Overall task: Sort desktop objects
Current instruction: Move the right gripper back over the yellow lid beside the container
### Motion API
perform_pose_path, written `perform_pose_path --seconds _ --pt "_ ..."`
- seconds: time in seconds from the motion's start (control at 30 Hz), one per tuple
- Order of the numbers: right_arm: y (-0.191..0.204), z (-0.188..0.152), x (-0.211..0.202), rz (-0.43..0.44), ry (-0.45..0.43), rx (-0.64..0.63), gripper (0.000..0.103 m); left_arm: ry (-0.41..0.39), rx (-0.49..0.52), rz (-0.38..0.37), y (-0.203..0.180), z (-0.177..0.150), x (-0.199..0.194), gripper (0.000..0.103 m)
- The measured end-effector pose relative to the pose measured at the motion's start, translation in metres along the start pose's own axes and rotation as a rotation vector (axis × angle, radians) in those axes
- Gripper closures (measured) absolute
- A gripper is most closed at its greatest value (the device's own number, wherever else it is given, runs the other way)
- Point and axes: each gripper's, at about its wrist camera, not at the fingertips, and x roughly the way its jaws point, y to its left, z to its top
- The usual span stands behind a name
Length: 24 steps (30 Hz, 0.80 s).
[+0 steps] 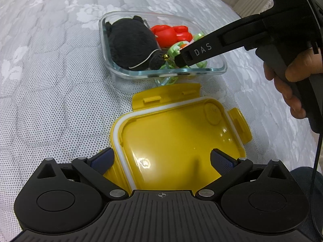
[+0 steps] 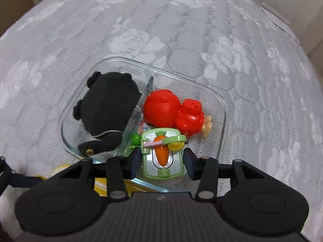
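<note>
We see a clear glass container [image 2: 223, 109] resting on a grey quilted bed surface [image 2: 181, 30]. Inside it lie a black plush toy [image 2: 110, 109] against the left wall, a red plastic toy [image 2: 173, 111] right of centre, and a green carrot toy [image 2: 162, 155] at the near rim.

The right gripper [image 2: 161, 162] reaches over the near rim, its jaws apart, one on either side of the green carrot toy. The left pad appears to touch the toy's edge and a narrow gap shows at the right pad; we cannot confirm contact from this view.

In the left wrist view, the right gripper [image 1: 181, 59] enters from the right, held by the person's hand [image 1: 290, 84], with its tip inside the glass container [image 1: 105, 40].

The yellow lid [image 1: 171, 133] lies inside-up just beside the container's near wall, its white seal showing along the edge. The left gripper [image 1: 161, 161] hovers over this lid with jaws wide apart, gripping nothing.

Open bed surface extends left of and beyond the container. Small items lie along the far edge, too blurred to identify.
</note>
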Motion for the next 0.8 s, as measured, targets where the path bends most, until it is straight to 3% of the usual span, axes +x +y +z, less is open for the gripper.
perform_pose_path --seconds 0.13,0.3,0.43,0.8 --pt "-0.012 -0.007 -0.007 0.017 -0.018 0.076 0.048 0.001 0.004 -0.001 0.000 0.000 -0.001 0.000" --pt "-0.018 -0.045 -0.024 0.071 -0.056 0.198 0.046 -0.025 0.002 -0.005 0.001 -0.003 -0.006 0.000" --pt "-0.022 -0.077 -0.039 0.117 -0.087 0.296 0.036 -0.096 -0.005 0.004 0.001 -0.010 -0.020 0.000" --pt "-0.033 -0.166 -0.079 0.242 -0.172 0.566 0.031 -0.295 -0.130 0.122 0.018 -0.036 -0.062 0.000"
